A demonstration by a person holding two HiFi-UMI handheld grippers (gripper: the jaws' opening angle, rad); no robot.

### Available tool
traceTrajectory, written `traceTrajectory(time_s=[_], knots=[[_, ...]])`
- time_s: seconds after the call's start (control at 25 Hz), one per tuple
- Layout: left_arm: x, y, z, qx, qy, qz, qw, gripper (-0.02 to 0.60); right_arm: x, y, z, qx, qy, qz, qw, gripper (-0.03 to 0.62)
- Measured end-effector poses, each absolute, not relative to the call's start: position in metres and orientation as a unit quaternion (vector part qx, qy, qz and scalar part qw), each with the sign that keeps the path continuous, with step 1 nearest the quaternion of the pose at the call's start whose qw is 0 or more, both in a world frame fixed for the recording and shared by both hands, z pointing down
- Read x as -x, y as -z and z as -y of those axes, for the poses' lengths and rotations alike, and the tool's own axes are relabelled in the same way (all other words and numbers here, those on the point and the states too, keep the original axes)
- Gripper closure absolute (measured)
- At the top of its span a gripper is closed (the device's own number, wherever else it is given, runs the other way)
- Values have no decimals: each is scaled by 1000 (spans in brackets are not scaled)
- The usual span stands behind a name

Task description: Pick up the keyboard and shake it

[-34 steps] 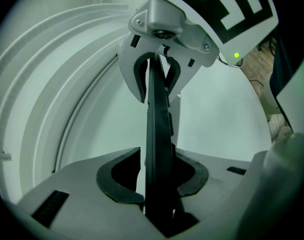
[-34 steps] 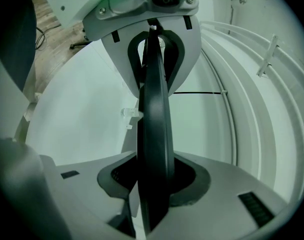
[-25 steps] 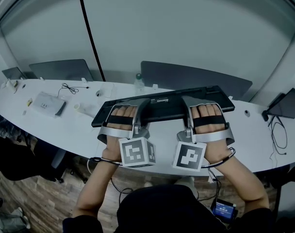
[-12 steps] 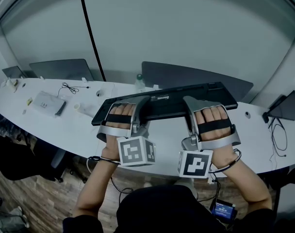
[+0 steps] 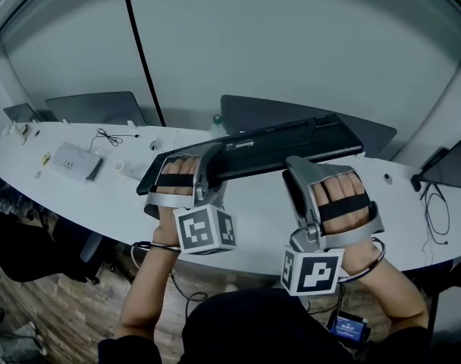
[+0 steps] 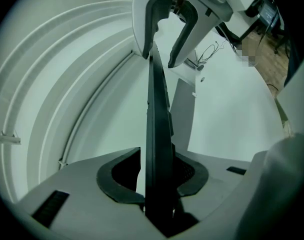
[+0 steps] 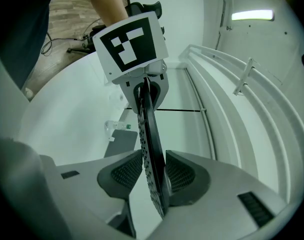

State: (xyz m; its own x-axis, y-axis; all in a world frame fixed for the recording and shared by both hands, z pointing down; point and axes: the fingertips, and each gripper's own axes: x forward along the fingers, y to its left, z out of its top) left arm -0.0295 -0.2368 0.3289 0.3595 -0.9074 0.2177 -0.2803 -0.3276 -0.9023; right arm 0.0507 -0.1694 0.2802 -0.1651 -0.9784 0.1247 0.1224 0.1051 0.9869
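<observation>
Shaking step: keyboard point(image 5: 291, 146) up above tabletop point(image 5: 109, 203), clamped tight in both pairs of jaws. Next: wiggle, gripping hard.

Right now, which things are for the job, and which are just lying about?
For the job: keyboard, left tool and right tool, both clamped on it.
Just lying about: white box, loose cable, bottle, all on the desk.

Head view looks steeply down over the desk point(image 5: 94, 192); the gripper views face each other closely along the shared keyboard point(image 6: 156, 134).
</observation>
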Motion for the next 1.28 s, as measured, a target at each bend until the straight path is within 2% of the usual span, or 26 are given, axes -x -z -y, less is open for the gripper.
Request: traceTrajectory(time_s=[0.44,0.96,1.28], knots=[[33,-322,247,716,384,-421,404,446,-49,-278,166,-403,532,560,490,450],[36,-318,247,728,367,-430,388,445,-60,-299,172,-408,487,591,497,451],[33,-311,239,773,320,-428,343,445,-63,-311,182,-424,407,665,460,451]])
